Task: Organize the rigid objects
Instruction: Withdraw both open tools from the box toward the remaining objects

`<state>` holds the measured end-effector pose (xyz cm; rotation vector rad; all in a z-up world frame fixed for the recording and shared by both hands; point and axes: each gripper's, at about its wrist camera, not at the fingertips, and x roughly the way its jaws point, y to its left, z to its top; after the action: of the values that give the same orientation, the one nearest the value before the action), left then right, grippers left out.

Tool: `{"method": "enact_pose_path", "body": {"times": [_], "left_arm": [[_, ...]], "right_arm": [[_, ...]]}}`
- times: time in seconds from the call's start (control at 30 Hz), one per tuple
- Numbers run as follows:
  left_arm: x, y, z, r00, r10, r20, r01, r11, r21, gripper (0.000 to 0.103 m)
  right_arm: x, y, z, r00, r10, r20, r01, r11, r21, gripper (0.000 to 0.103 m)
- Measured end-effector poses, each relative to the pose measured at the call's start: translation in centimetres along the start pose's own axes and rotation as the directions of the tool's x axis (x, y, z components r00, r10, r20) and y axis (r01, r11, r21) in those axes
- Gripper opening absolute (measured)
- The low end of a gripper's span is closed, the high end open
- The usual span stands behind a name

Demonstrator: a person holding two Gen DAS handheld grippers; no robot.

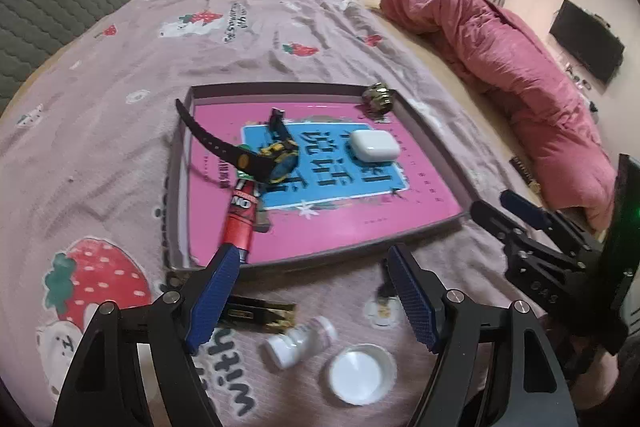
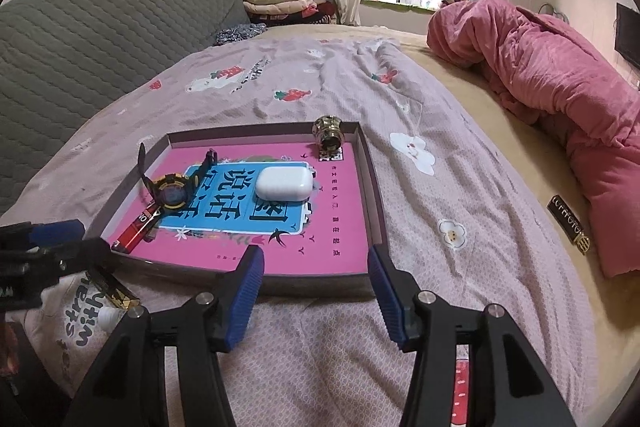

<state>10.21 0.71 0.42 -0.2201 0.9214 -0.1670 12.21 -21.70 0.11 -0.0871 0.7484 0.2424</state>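
A shallow tray (image 1: 182, 163) (image 2: 374, 195) with a pink printed floor lies on the bedspread. In it are a black-and-yellow watch (image 1: 276, 157) (image 2: 172, 191), a red cylinder (image 1: 242, 219) (image 2: 136, 230), a white earbud case (image 1: 374, 145) (image 2: 285, 183) and a gold knob (image 1: 378, 98) (image 2: 329, 137). My left gripper (image 1: 314, 293) (image 2: 70, 241) hovers open at the tray's near edge, holding nothing. Under it lie a black-gold box (image 1: 260, 313), a white bottle (image 1: 300, 343) and a white cap (image 1: 360, 373). My right gripper (image 2: 316, 275) (image 1: 492, 203) is open and holds nothing at the tray's near right edge.
A black-and-gold tube (image 2: 570, 223) lies on the beige sheet beside a rolled pink quilt (image 2: 560, 87) (image 1: 500, 59) at the right. A grey padded headboard (image 2: 80, 39) runs along the left. Folded blankets (image 2: 276, 1) are stacked far back.
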Motion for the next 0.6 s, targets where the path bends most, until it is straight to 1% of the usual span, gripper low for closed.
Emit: {"method": "enact_pose_path", "body": {"times": [0.1, 0.17, 0.2, 0.4, 0.53, 0.6], "left_arm": [[-0.2, -0.1, -0.1, 1.0, -0.018, -0.008, 0.018, 1.0, -0.019, 0.078], [-0.4, -0.1, -0.2, 1.0, -0.026, -0.007, 0.025, 0.999, -0.031, 0.078], [-0.4, -0.1, -0.2, 1.0, -0.02, -0.007, 0.02, 0.999, -0.034, 0.078], [-1.0, 0.8, -0.5, 1.0, -0.025, 0.014, 0.026, 0.997, -0.078, 0.078], [-1.4, 1.0, -0.7, 1.0, -0.003, 0.02, 0.004, 0.997, -0.077, 0.078], [-1.7, 1.1, -0.8, 0.999, -0.01, 0.032, 0.012, 0.997, -0.079, 0.078]], "right_arm": [[-0.5, 0.0, 0.1, 1.0, -0.001, 0.013, 0.001, 1.0, 0.003, 0.054], [-0.8, 0.1, 0.0, 1.0, -0.005, 0.02, 0.005, 1.0, 0.0, 0.059], [-0.9, 0.1, 0.0, 1.0, -0.002, 0.024, 0.002, 1.0, 0.003, 0.06], [-1.6, 0.3, -0.2, 0.999, 0.005, 0.038, -0.005, 1.0, 0.005, 0.061], [-2.0, 0.8, -0.4, 0.999, 0.018, 0.039, -0.018, 1.0, -0.007, 0.061], [-2.3, 1.1, -0.6, 0.999, 0.028, 0.042, -0.028, 0.999, -0.017, 0.061]]}}
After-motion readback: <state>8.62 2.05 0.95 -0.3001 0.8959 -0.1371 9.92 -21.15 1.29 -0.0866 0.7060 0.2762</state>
